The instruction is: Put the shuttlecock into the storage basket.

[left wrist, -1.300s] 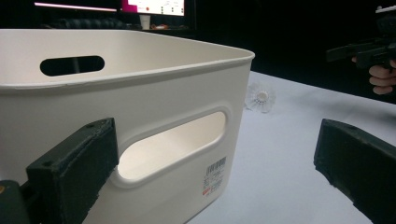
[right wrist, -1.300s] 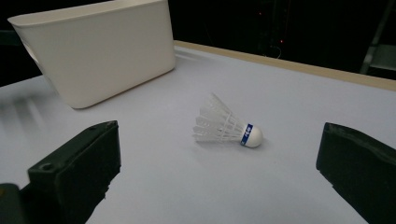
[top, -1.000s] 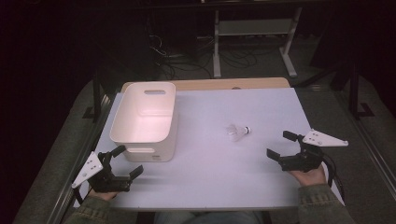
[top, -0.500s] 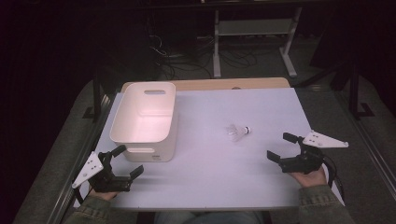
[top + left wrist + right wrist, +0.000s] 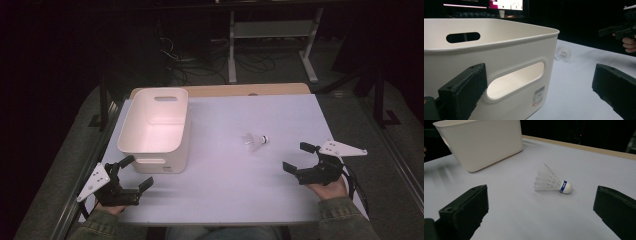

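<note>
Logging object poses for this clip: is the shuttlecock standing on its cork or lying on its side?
Lying on its side. The shuttlecock rests on the table with its feathers pointing sideways, and its cork is level with the feathers.

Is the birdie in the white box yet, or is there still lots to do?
Not yet. The shuttlecock lies on its side on the table, apart from the white bin. Nothing looks done. Both grippers are open and hold nothing: the right gripper points toward the shuttlecock, the left gripper sits by the bin. If the bin is the goal, picking up and dropping in remain.
</note>
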### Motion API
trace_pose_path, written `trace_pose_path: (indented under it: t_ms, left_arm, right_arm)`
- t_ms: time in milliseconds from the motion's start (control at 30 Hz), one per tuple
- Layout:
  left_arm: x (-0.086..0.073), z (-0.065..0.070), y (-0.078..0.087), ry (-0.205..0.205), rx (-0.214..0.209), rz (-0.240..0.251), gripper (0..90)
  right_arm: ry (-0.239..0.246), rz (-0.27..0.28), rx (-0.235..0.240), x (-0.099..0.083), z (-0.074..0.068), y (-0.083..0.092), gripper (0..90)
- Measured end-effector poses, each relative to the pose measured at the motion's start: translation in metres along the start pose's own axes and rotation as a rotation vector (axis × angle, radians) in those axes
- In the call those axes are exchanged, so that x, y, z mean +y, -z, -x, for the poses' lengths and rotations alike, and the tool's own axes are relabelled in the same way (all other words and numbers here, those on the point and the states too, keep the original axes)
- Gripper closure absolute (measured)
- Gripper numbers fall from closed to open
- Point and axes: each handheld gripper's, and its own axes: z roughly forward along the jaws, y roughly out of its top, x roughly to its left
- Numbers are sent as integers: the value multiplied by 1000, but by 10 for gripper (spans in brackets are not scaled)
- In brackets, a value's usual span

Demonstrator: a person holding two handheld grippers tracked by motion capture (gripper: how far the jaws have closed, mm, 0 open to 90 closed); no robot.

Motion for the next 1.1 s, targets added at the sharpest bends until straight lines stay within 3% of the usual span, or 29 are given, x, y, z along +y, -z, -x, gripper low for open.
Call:
trace_pose_path:
  t_ms: [533, 1100]
  left_arm:
    - [0, 1, 1, 11, 4, 16, 0]
    - [0, 0, 2, 18, 10, 22, 0]
  right_arm:
    - [21, -32, 14, 15, 4, -9, 0]
    - [66, -85, 76, 42, 3, -28, 0]
